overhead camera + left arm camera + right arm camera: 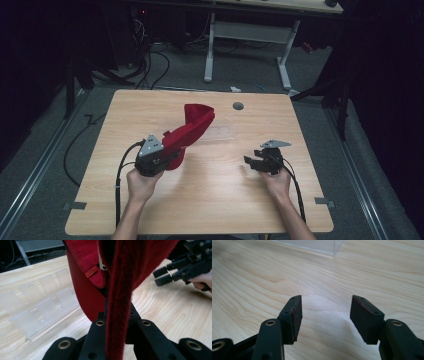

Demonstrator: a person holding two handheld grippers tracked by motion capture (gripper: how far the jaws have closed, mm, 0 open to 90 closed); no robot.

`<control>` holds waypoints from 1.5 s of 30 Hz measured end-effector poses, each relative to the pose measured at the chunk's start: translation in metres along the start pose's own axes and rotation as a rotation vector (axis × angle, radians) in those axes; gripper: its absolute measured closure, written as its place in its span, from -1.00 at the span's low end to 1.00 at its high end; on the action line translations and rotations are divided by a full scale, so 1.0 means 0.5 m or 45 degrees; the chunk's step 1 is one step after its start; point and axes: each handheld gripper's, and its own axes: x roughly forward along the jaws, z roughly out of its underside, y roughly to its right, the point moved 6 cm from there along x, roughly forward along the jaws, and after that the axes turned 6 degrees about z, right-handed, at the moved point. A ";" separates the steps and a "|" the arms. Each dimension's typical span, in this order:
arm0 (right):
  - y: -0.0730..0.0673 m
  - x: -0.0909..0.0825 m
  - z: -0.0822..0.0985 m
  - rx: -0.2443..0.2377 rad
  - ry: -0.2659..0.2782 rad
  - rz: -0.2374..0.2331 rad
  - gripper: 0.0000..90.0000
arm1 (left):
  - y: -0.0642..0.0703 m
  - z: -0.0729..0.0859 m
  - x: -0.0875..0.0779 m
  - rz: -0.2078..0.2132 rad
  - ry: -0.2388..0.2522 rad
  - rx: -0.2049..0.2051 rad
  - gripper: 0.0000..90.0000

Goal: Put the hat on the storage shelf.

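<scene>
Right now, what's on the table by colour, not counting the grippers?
Red: 1, the cloth, held up off the table in the shut left gripper.
Clear: 1, the plastic tray lying flat behind the cloth.
Grey: 1, the round cap near the table's far edge.
Total: 3

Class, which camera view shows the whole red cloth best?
The high view: the red cloth appears complete, lifted off the table by the left tool. The left gripper view has just a close-up fold clamped between that tool's jaws. The right gripper view faces bare wood.
</scene>
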 end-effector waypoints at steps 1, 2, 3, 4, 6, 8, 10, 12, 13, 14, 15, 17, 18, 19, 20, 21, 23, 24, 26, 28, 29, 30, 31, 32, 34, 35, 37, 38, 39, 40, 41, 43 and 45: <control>0.003 -0.001 0.002 0.002 0.001 0.021 -0.04 | -0.002 -0.004 -0.002 -0.002 0.004 -0.006 0.89; 0.007 -0.002 0.004 0.004 0.008 0.037 -0.04 | -0.003 -0.009 -0.003 -0.003 0.012 -0.011 0.89; 0.010 -0.003 0.005 0.008 0.014 0.049 -0.04 | -0.004 -0.014 -0.004 -0.006 0.023 -0.019 0.89; 0.014 -0.003 0.007 0.009 0.023 0.065 -0.05 | -0.006 -0.019 -0.006 -0.009 0.025 -0.017 0.89; 0.021 -0.001 0.012 0.011 0.018 0.092 -0.06 | -0.010 -0.029 -0.007 -0.015 0.042 -0.028 0.89; 0.026 0.004 0.018 -0.003 0.009 0.121 -0.06 | -0.015 -0.039 -0.007 -0.021 0.056 -0.035 0.89; 0.029 0.009 0.025 -0.011 -0.005 0.143 -0.07 | -0.019 -0.047 -0.008 -0.024 0.069 -0.054 0.89; 0.032 0.013 0.029 -0.013 0.002 0.151 -0.10 | -0.023 -0.052 -0.007 -0.030 0.075 -0.057 0.89; 0.032 0.013 0.029 -0.009 0.001 0.154 -0.11 | -0.025 -0.054 -0.006 -0.031 0.074 -0.058 0.89; 0.031 0.013 0.029 -0.010 0.000 0.154 -0.11 | -0.026 -0.056 -0.005 -0.031 0.073 -0.057 0.89; 0.031 0.013 0.029 -0.012 0.000 0.153 -0.12 | -0.027 -0.059 -0.005 -0.031 0.074 -0.057 0.89; 0.031 0.013 0.029 -0.014 0.000 0.153 -0.13 | -0.029 -0.066 -0.003 -0.023 0.085 -0.062 0.89; 0.031 0.014 0.029 -0.016 0.000 0.153 -0.14 | -0.031 -0.071 -0.002 -0.020 0.091 -0.069 0.89; 0.031 0.014 0.029 -0.018 0.000 0.153 -0.15 | -0.033 -0.076 -0.002 -0.018 0.104 -0.082 0.88; 0.030 0.014 0.029 -0.019 0.000 0.152 -0.16 | -0.037 -0.081 -0.001 -0.016 0.115 -0.098 0.89; 0.030 0.014 0.029 -0.019 -0.001 0.153 -0.17 | -0.040 -0.085 -0.001 -0.017 0.121 -0.116 0.88; 0.029 0.014 0.029 -0.018 -0.002 0.153 -0.19 | -0.047 -0.089 0.000 -0.036 0.122 -0.111 0.89; 0.029 0.014 0.029 -0.016 -0.002 0.154 -0.19 | -0.048 -0.092 0.002 -0.044 0.126 -0.107 0.88; 0.029 0.014 0.029 -0.015 -0.002 0.153 -0.19 | -0.052 -0.095 0.003 -0.060 0.124 -0.088 0.88; 0.029 0.014 0.029 -0.015 -0.001 0.154 -0.19 | -0.052 -0.099 0.006 -0.078 0.121 -0.058 0.88; 0.029 0.014 0.029 -0.014 -0.002 0.154 -0.19 | -0.052 -0.101 0.006 -0.074 0.124 -0.060 0.88; 0.029 0.014 0.029 -0.014 -0.002 0.154 -0.19 | -0.053 -0.105 0.007 -0.071 0.125 -0.062 0.88; 0.029 0.014 0.029 -0.014 -0.002 0.155 -0.19 | -0.054 -0.108 0.008 -0.077 0.125 -0.055 0.88; 0.029 0.015 0.028 -0.014 -0.002 0.155 -0.19 | -0.056 -0.112 0.009 -0.088 0.121 -0.044 0.88; 0.029 0.015 0.028 -0.015 -0.002 0.155 -0.19 | -0.061 -0.123 0.010 -0.100 0.127 -0.037 0.88; 0.029 0.015 0.028 -0.013 -0.001 0.155 -0.19 | -0.063 -0.129 0.010 -0.105 0.138 -0.036 0.88; 0.030 0.015 0.028 -0.013 -0.002 0.157 -0.19 | -0.066 -0.136 0.010 -0.116 0.146 -0.032 0.88; 0.029 0.015 0.028 -0.012 -0.004 0.156 -0.19 | -0.071 -0.150 0.010 -0.129 0.170 -0.031 0.88; 0.029 0.015 0.028 -0.012 -0.003 0.157 -0.19 | -0.071 -0.150 0.010 -0.129 0.170 -0.031 0.88; 0.030 0.015 0.028 -0.013 -0.002 0.156 -0.19 | -0.073 -0.163 0.011 -0.125 0.195 -0.046 0.88; 0.029 0.015 0.028 -0.013 -0.003 0.156 -0.19 | -0.075 -0.167 0.012 -0.119 0.204 -0.049 0.88; 0.029 0.015 0.028 -0.013 -0.003 0.156 -0.19 | -0.079 -0.173 0.017 -0.116 0.206 -0.050 0.88; 0.029 0.015 0.028 -0.013 -0.003 0.156 -0.19 | -0.084 -0.175 0.023 -0.128 0.203 -0.038 0.88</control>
